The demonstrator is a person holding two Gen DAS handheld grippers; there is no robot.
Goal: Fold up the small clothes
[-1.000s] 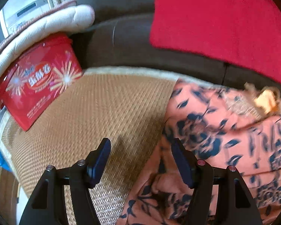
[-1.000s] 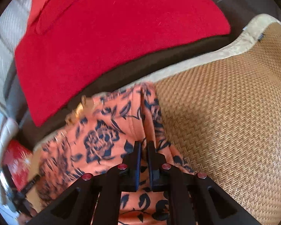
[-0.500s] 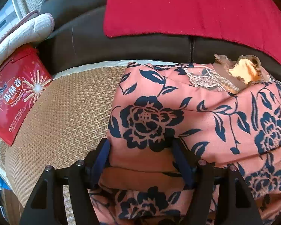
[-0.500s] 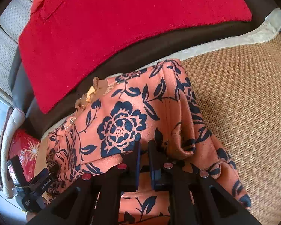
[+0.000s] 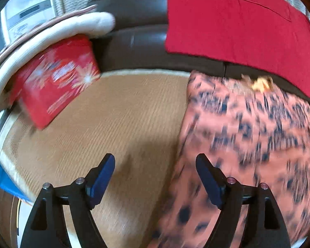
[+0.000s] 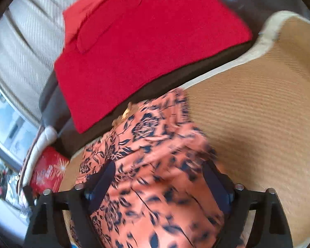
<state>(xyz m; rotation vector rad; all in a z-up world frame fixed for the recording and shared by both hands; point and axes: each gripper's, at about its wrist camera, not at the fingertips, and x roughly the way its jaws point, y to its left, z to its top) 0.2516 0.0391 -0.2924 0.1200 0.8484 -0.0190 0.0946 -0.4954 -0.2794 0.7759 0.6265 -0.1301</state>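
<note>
An orange garment with a dark blue flower print (image 5: 248, 136) lies on a woven straw mat (image 5: 122, 119); it also shows in the right wrist view (image 6: 155, 161). My left gripper (image 5: 155, 175) is open and empty, over the mat at the garment's left edge. My right gripper (image 6: 159, 184) is open, its jaws spread above the garment's near part, holding nothing. Both views are blurred by motion.
A red tin box (image 5: 53, 78) leans at the mat's left end beside a white padded cushion (image 5: 51, 33). A red cloth (image 5: 237, 20) drapes the dark sofa back (image 5: 134, 41) behind the mat; the cloth also shows in the right wrist view (image 6: 146, 41).
My right gripper was shut on the garment and has opened and let it go. My left gripper, spread around the garment half a second ago, has pulled back and left, off the cloth.
</note>
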